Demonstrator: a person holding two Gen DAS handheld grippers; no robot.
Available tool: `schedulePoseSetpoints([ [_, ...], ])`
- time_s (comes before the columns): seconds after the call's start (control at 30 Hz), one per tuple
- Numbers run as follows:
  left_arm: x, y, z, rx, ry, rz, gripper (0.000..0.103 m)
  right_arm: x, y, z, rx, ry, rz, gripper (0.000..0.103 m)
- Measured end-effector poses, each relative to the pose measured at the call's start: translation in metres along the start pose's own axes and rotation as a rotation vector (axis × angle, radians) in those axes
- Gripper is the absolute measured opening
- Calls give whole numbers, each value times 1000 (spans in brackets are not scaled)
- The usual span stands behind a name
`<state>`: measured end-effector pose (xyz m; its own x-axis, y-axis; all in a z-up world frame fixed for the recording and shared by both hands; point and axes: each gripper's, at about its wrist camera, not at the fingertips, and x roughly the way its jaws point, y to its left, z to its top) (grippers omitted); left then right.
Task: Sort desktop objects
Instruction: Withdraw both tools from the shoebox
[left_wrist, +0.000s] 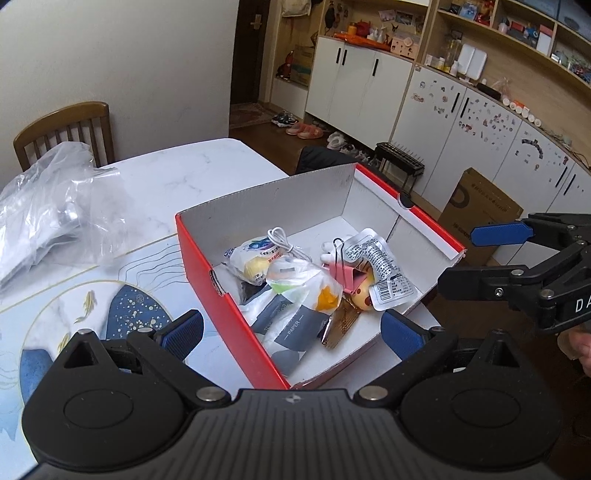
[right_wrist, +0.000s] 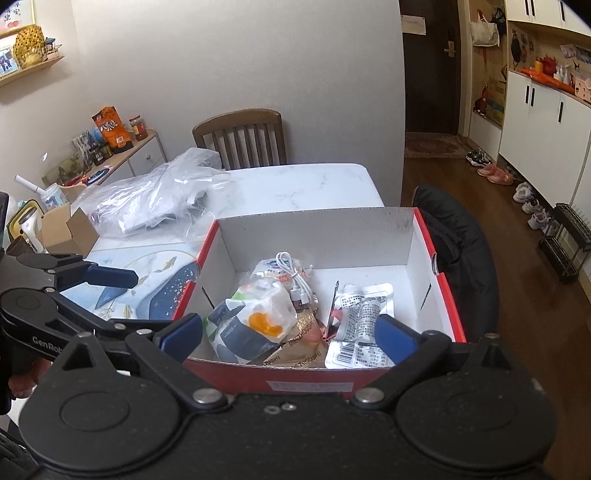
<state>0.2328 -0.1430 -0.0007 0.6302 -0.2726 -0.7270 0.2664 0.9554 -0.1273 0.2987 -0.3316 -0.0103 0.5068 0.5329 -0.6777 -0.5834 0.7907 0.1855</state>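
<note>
A red shoebox with a white inside (left_wrist: 207, 254) (right_wrist: 424, 236) stands on the table. It holds several small things: a tissue pack in a clear bag (left_wrist: 295, 295) (right_wrist: 255, 317), a white cable (left_wrist: 284, 240) (right_wrist: 295, 277), a pink binder clip (left_wrist: 343, 269), a silver blister pack (left_wrist: 380, 266) (right_wrist: 362, 314) and a brown snack packet (left_wrist: 340, 325) (right_wrist: 299, 343). My left gripper (left_wrist: 291, 330) is open and empty over the box's near corner; it shows in the right wrist view (right_wrist: 118, 280). My right gripper (right_wrist: 290, 336) is open and empty over the box's near wall; it shows in the left wrist view (left_wrist: 465, 254).
A crumpled clear plastic bag (left_wrist: 55, 206) (right_wrist: 155, 195) lies at the back of the white table (left_wrist: 192, 173). A blue patterned mat (left_wrist: 74, 295) lies left of the box. A wooden chair (right_wrist: 240, 140) stands behind, a black-draped chair (right_wrist: 461, 236) to the right.
</note>
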Motion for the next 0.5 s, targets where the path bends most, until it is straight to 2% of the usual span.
schedulePoseSetpoints([
  [0.5, 2, -2, -6, 15, 19, 56, 103, 0, -2, -8, 1, -14, -15, 100],
])
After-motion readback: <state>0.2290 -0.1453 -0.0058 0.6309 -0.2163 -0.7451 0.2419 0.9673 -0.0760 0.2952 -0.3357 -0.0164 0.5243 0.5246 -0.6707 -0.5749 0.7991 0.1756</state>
